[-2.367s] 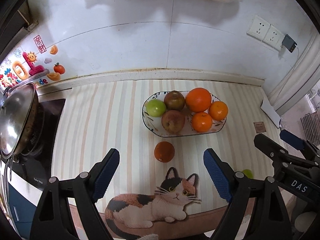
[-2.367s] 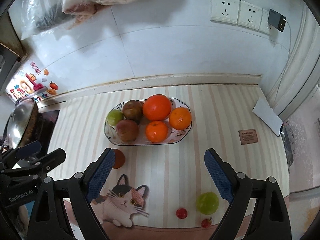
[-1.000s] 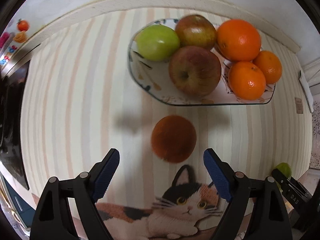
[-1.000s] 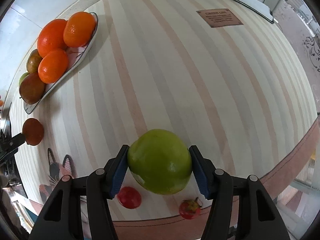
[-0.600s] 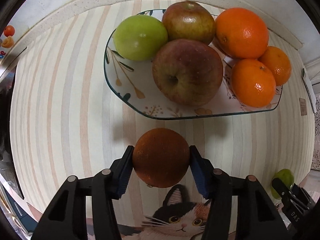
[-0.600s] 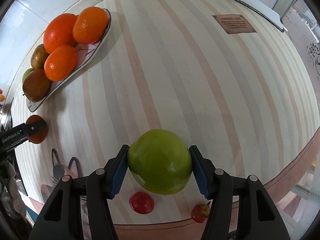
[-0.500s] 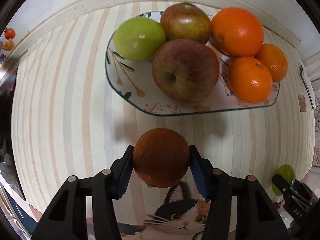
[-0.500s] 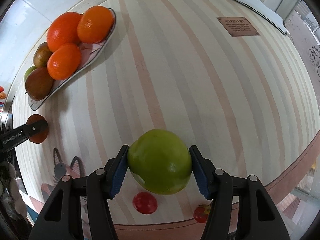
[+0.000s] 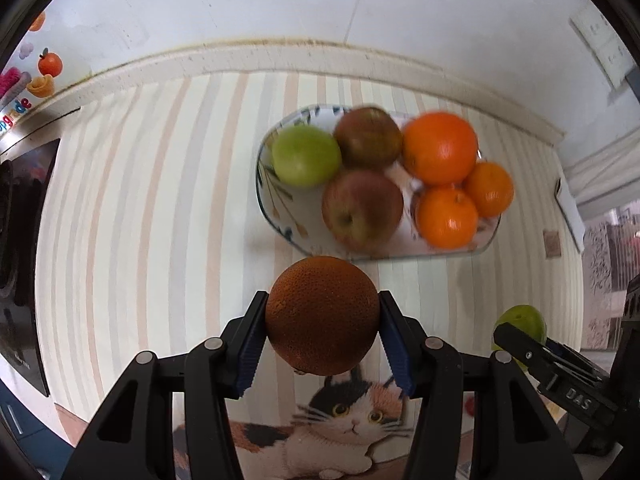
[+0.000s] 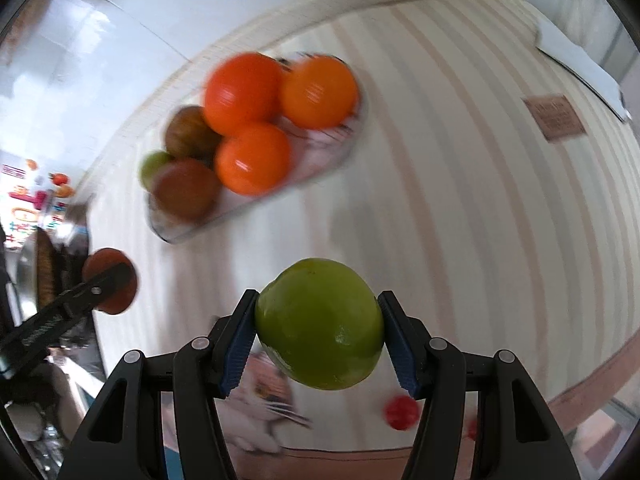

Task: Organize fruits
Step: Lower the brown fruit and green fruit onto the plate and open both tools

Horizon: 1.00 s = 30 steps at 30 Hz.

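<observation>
My left gripper (image 9: 322,338) is shut on a dark orange (image 9: 322,316) and holds it above the striped mat, just in front of the fruit plate (image 9: 269,204). The plate holds a green apple (image 9: 306,156), two red apples and three oranges. My right gripper (image 10: 318,340) is shut on a green apple (image 10: 320,322), lifted above the mat, right of the plate (image 10: 340,152). The left gripper with its orange also shows in the right wrist view (image 10: 110,282); the right gripper's green apple shows in the left wrist view (image 9: 524,320).
Two small red tomatoes (image 10: 401,412) lie near the mat's front edge. A cat picture (image 9: 340,420) is printed on the mat. A stove (image 9: 20,220) is at the left, the wall with sockets (image 9: 600,48) behind, a brown card (image 10: 554,118) at the right.
Both grippers have risen off the mat with their fruit. The views have tilted up, showing more wall, and the plate now looks farther away.
</observation>
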{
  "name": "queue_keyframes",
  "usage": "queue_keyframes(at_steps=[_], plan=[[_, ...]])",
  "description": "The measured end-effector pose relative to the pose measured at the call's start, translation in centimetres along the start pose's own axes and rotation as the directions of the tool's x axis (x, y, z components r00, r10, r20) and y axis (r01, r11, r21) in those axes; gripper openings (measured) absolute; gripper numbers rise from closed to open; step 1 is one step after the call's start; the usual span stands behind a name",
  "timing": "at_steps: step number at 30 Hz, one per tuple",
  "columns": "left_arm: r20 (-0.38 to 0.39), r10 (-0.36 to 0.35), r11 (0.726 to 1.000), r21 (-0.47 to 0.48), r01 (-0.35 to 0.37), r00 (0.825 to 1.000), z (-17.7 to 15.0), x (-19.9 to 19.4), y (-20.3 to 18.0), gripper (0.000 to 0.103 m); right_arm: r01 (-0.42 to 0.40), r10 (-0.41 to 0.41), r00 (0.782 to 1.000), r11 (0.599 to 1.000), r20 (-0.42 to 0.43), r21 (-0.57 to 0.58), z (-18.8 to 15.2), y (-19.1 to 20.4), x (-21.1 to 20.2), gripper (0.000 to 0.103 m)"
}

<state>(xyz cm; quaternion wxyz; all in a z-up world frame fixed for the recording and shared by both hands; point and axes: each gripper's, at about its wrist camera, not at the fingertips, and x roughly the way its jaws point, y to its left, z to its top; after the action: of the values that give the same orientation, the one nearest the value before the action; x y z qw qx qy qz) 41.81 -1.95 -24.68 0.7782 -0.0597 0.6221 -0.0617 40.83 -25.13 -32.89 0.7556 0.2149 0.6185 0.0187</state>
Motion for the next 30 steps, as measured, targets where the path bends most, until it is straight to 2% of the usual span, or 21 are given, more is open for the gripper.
queue_keyframes(at_steps=[6, 10, 16, 23, 30], plan=[[-0.021, -0.002, 1.0, -0.025, 0.002, 1.0, 3.1, 1.5, 1.8, 0.051, -0.055, 0.056, 0.998, 0.997, 0.019, -0.053, 4.3, 4.2, -0.7, 0.062], [-0.052, 0.011, 1.0, -0.026, -0.013, 0.999, 4.7, 3.4, 2.3, 0.051, -0.042, 0.045, 0.999, 0.994, 0.028, -0.105, 7.6, 7.4, -0.1, 0.062], [-0.099, -0.021, 0.998, -0.065, 0.014, 0.995, 5.7, 5.3, 3.2, 0.051, -0.018, 0.016, 1.0, 0.991, -0.018, -0.131, 11.2, 9.6, 2.3, 0.063], [-0.133, -0.048, 0.995, -0.089, 0.036, 0.99, 6.0, 6.7, 3.2, 0.052, 0.013, -0.021, 0.999, 0.989, -0.049, -0.15, 12.2, 10.2, 4.7, 0.063], [-0.133, -0.031, 0.997, -0.072, 0.021, 0.991, 6.3, 6.9, 2.7, 0.052, 0.036, -0.044, 0.998, 0.985, -0.048, -0.17, 12.5, 10.7, 5.9, 0.065]])
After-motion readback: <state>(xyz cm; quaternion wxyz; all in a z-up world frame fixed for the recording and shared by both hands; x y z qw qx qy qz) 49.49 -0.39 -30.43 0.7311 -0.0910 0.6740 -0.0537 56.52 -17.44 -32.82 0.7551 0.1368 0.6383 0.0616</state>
